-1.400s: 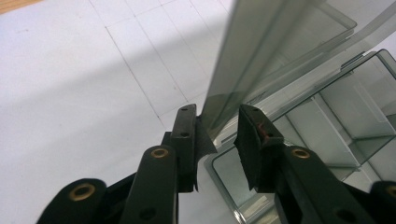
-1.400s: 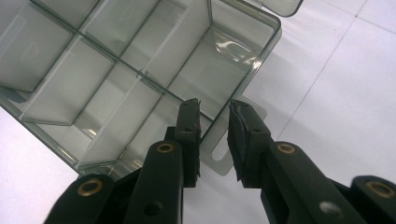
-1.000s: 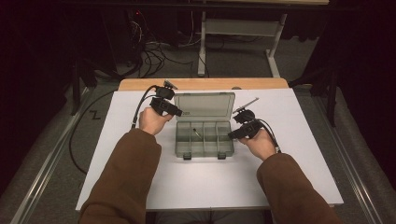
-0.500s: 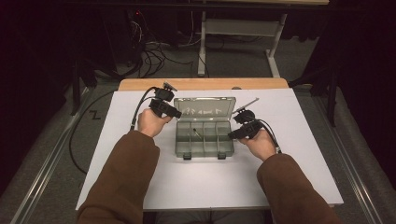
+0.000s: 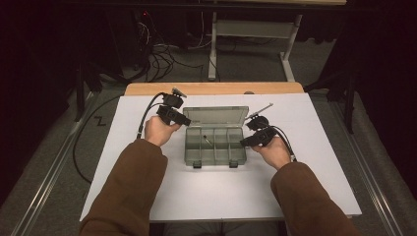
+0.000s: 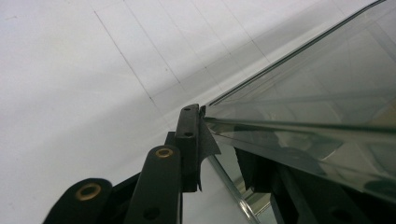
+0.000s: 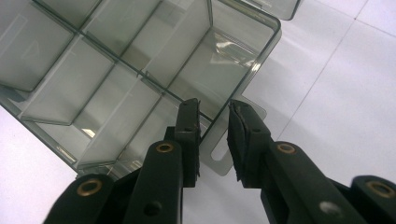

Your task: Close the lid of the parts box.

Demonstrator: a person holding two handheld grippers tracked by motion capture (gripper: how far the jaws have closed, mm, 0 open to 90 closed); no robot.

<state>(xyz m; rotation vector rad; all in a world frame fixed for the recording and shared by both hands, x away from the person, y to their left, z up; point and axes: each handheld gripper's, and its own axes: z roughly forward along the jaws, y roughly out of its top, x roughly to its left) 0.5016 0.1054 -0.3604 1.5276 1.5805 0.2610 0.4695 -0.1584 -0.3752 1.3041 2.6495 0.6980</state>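
Note:
A clear grey compartment box lies open mid-table, its lid raised at the far side. A small dark piece lies in one compartment. My left gripper is at the lid's left edge. In the left gripper view the lid runs between the jaws of the left gripper; one pad touches its corner and a gap remains. My right gripper is at the box's right side. In the right gripper view the right gripper straddles the right wall of the box, open.
The box sits on a white table top with a wooden strip along the far edge. A thin metal rod lies just beyond the right gripper. Cables trail from the left gripper over the table's left side.
In the high view the lid looks shorter than a second ago, so it has tipped a little. Both hands have stayed where they were.

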